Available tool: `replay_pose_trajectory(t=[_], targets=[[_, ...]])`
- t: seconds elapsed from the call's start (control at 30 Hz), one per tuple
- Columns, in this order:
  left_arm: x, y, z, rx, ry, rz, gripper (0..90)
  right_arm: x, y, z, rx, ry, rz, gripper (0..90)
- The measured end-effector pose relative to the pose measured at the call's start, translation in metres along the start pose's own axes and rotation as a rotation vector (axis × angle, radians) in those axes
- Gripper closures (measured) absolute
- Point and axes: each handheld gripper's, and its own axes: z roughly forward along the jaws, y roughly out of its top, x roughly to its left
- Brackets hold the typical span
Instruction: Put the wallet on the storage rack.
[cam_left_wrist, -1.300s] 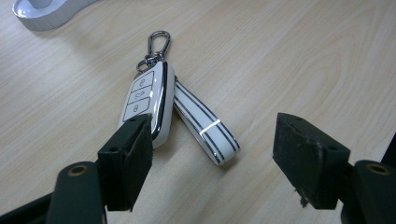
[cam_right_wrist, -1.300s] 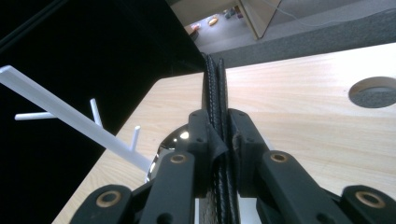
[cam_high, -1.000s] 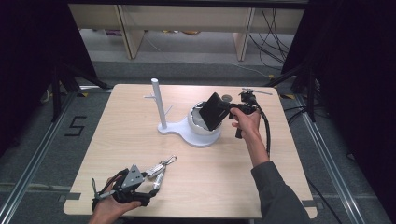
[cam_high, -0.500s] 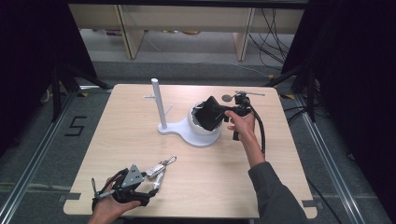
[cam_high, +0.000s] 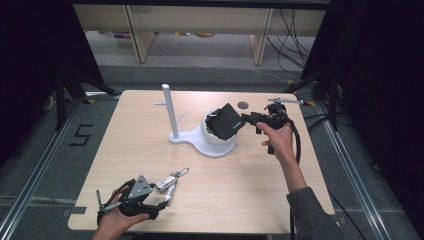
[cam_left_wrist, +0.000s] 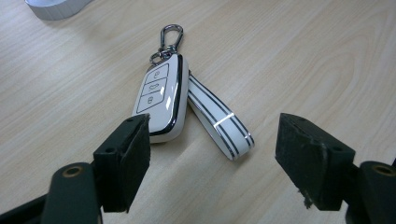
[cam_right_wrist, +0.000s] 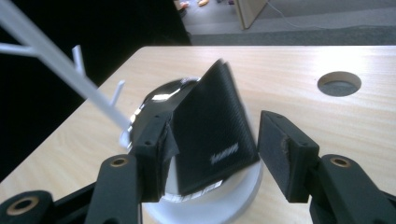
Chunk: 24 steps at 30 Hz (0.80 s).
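Black flat wallet (cam_high: 228, 121) (cam_right_wrist: 212, 126), propped tilted in the glossy white round dish (cam_high: 212, 140) (cam_right_wrist: 205, 205) at the foot of a white stand, near the middle of the table. Just right of it, right gripper (cam_high: 252, 121) (cam_right_wrist: 212, 156), pointing left toward the wallet, held level by a hand (cam_high: 278, 140) with the forearm reaching in from the lower right. Fingers (cam_right_wrist: 285, 154) half spread and just been opening; wallet between them in the right gripper view, the right pad clear of it, the left pad close against its edge, contact there impossible to tell. Black cable (cam_high: 296, 145) trailing down beside the wrist.

Near the front left corner, left gripper (cam_high: 167, 195) (cam_left_wrist: 212, 163), resting low over the table in the other hand (cam_high: 117, 217), pointing up and right. Fingers (cam_left_wrist: 123, 158) wide apart, nothing gripped. Just ahead of them, flat on the wood, a white car key fob with a dark rim (cam_left_wrist: 159, 95) (cam_high: 167, 179), a silver clip (cam_left_wrist: 166, 39) at its far end and a white strap with black stripes (cam_left_wrist: 219, 119) beside it.

White upright post with short side pegs (cam_high: 170, 110) (cam_right_wrist: 56, 63) rising from the same base as the dish, left of the wallet. Small round hole (cam_high: 243, 105) (cam_right_wrist: 339, 83) in the top behind the wallet.

Light wooden table (cam_high: 250, 195) (cam_left_wrist: 303, 56) (cam_right_wrist: 303, 70); grey floor around it, pale shelving (cam_high: 200, 25) at the back, dark curtains at both sides.
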Motion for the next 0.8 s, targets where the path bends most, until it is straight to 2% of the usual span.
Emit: replay_pose_trajectory(t=[0.1,0.13,0.27,0.3,0.33,0.37,0.43,0.47,0.53,0.57,0.6,0.63,0.67,0.73,0.8], targets=[[0.000,0.000,0.000,0.001,-0.001,0.001,25.9,0.006,-0.012,-0.011,0.006,-0.001,-0.075,46.7],[0.000,0.000,0.000,0.001,-0.001,0.001,25.8,0.008,-0.016,-0.014,0.008,0.006,-0.084,46.2],[0.000,0.000,0.000,0.001,0.002,-0.002,25.5,0.019,-0.035,-0.022,0.015,0.032,-0.084,43.8],[0.000,0.001,0.000,0.000,0.002,-0.003,25.5,0.019,-0.038,-0.022,0.039,0.034,-0.108,42.1],[0.000,0.001,0.000,0.002,0.002,-0.002,25.4,0.024,-0.042,-0.023,0.052,0.037,-0.073,41.9],[-0.001,0.001,0.000,-0.002,0.004,-0.005,25.2,0.027,-0.046,-0.024,0.051,0.036,-0.071,40.8],[-0.002,0.002,0.000,-0.007,0.001,-0.002,25.2,0.029,-0.051,-0.022,0.054,0.048,-0.120,39.3],[-0.002,0.002,0.000,-0.011,0.001,-0.004,25.2,0.034,-0.055,-0.022,0.072,0.049,-0.098,37.9],[0.000,0.001,0.000,0.006,0.003,0.005,25.0,0.037,-0.061,-0.021,0.072,0.039,-0.142,36.1],[0.000,0.001,0.000,0.006,0.002,0.001,24.9,0.042,-0.066,-0.021,0.072,0.034,-0.118,35.2],[0.000,0.001,0.000,-0.002,0.007,-0.013,24.8,0.042,-0.068,-0.020,0.074,0.033,-0.146,34.7],[0.000,0.001,0.000,-0.006,0.008,-0.017,24.7,0.046,-0.072,-0.020,0.086,0.029,-0.122,34.1],[0.001,0.001,0.000,-0.010,0.012,-0.021,24.6,0.046,-0.074,-0.019,0.081,0.033,-0.158,33.6],[0.001,0.001,0.000,-0.008,0.012,-0.028,24.4,0.051,-0.079,-0.018,0.084,0.030,-0.149,32.1],[0.001,0.000,0.000,-0.011,0.009,-0.028,24.1,0.053,-0.083,-0.017,0.095,0.029,-0.172,30.2]])
